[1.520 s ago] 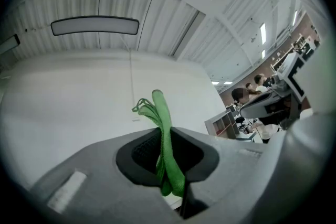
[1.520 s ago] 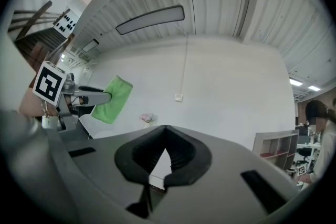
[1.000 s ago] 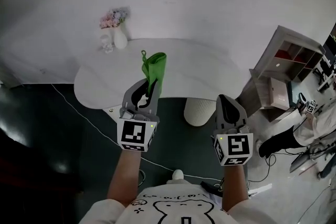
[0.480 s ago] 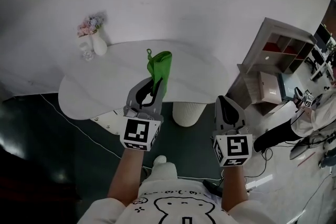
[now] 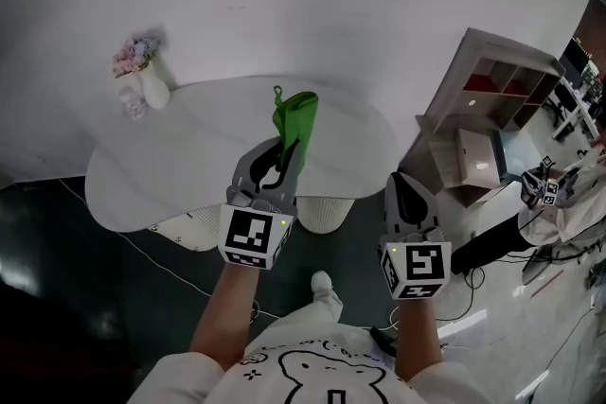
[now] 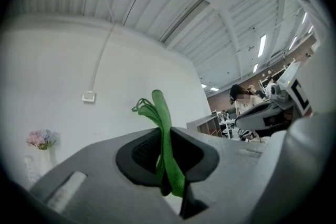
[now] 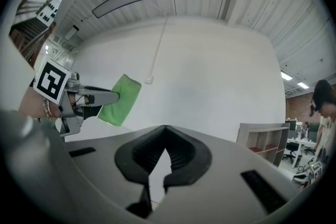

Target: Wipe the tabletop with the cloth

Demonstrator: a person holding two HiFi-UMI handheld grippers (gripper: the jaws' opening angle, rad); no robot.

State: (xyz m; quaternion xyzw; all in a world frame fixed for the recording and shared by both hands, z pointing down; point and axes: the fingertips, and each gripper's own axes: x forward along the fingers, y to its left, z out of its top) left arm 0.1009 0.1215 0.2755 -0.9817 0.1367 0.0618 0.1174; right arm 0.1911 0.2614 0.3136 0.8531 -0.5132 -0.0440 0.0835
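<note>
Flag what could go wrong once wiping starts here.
1. The left gripper pinches the green cloth as a narrow upright fold, so it may slip out or wipe only a thin strip.
2. The vase and glass stand near the far left edge of the table; a wide sweep could knock them over.

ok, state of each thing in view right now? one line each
left tool: shut on the cloth
cloth: green, folded, sticking up past the jaws, held in the air
right tool: shut, empty
tabletop: white, nothing touching it to wipe
vase: upright with flowers, far left of the table
</note>
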